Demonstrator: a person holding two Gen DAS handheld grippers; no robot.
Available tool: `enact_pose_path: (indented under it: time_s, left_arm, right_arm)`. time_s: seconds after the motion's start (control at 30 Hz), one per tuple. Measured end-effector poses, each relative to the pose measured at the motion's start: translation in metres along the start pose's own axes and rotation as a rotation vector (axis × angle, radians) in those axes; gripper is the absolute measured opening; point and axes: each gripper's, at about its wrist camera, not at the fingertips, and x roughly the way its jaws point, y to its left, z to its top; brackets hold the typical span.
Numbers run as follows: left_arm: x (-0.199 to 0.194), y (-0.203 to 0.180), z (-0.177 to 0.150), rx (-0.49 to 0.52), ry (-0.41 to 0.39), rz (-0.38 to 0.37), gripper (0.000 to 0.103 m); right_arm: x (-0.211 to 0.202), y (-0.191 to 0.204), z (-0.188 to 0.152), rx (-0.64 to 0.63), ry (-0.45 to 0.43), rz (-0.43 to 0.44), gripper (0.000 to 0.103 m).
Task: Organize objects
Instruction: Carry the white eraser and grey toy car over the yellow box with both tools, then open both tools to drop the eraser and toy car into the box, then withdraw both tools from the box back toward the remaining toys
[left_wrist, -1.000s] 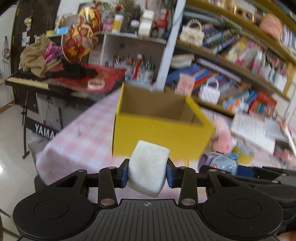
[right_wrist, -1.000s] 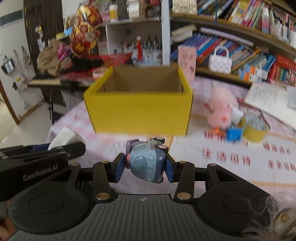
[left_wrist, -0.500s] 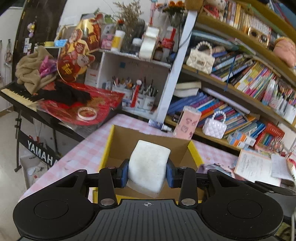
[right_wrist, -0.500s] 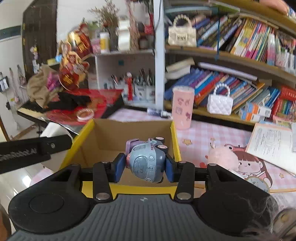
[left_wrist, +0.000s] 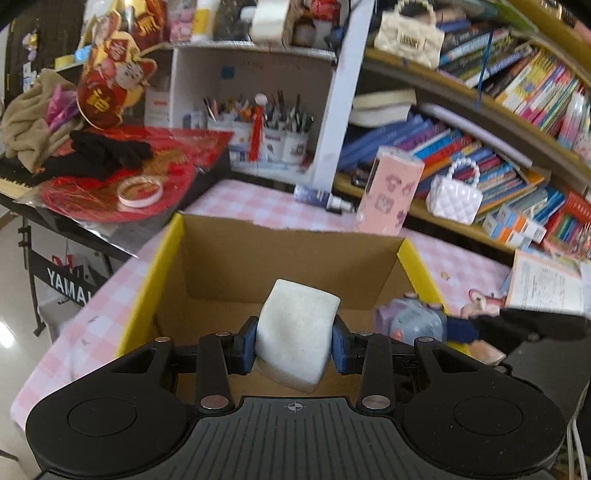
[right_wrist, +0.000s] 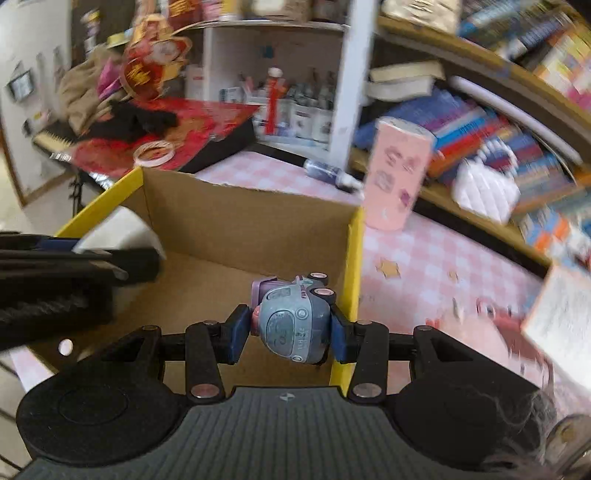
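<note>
White sponge (left_wrist: 297, 334) in L fingers, toy car (right_wrist: 293, 321) in R, over yellow box (left_wrist: 295, 258).

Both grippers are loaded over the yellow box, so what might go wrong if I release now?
1. The toy car, clamped in the right gripper, sits beside the yellow box right wall; released here, it may clip the rim and land on the pink tablecloth.
2. The left gripper holding the white sponge is close alongside; the two could bump.
</note>
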Motion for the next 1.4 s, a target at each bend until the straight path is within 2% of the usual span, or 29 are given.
enact_pose_path:
  time_s: [0.3, 0.53, 0.63, 0.7, 0.73, 0.9, 1.07, 1.33, 1.4]
  left_arm:
    - [0.027, -0.005, -0.004, 0.037, 0.079, 0.047, 0.038]
    - [0.033, -0.002, -0.008, 0.036, 0.097, 0.074, 0.040]
    - [0.029, -0.001, -0.008, 0.035, 0.072, 0.091, 0.050]
    - [0.022, 0.000, -0.007, 0.039, 0.039, 0.109, 0.073]
    - [0.017, -0.001, -0.007, 0.041, 0.014, 0.117, 0.075]
    - [-0.010, -0.002, -0.004, 0.030, -0.066, 0.102, 0.076]
    - [-0.046, -0.002, -0.007, 0.050, -0.163, 0.075, 0.077]
    - [-0.098, 0.012, -0.023, 0.069, -0.209, 0.077, 0.077]
    - [-0.113, 0.018, -0.033, 0.055, -0.221, 0.084, 0.081]
  right_arm:
    - [0.028, 0.013, 0.004, -0.208, 0.081, 0.073, 0.043]
    - [0.033, 0.021, 0.001, -0.285, 0.109, 0.100, 0.043]
    - [0.033, 0.022, 0.001, -0.285, 0.109, 0.098, 0.044]
    - [0.029, 0.022, 0.001, -0.278, 0.081, 0.089, 0.056]
    - [0.026, 0.021, 0.001, -0.272, 0.067, 0.087, 0.061]
    - [0.012, 0.019, -0.001, -0.245, 0.040, 0.081, 0.061]
    - [-0.028, 0.015, -0.009, -0.187, -0.038, 0.041, 0.060]
    - [-0.094, 0.024, -0.031, -0.126, -0.160, -0.058, 0.060]
    - [-0.110, 0.028, -0.039, -0.113, -0.189, -0.089, 0.060]
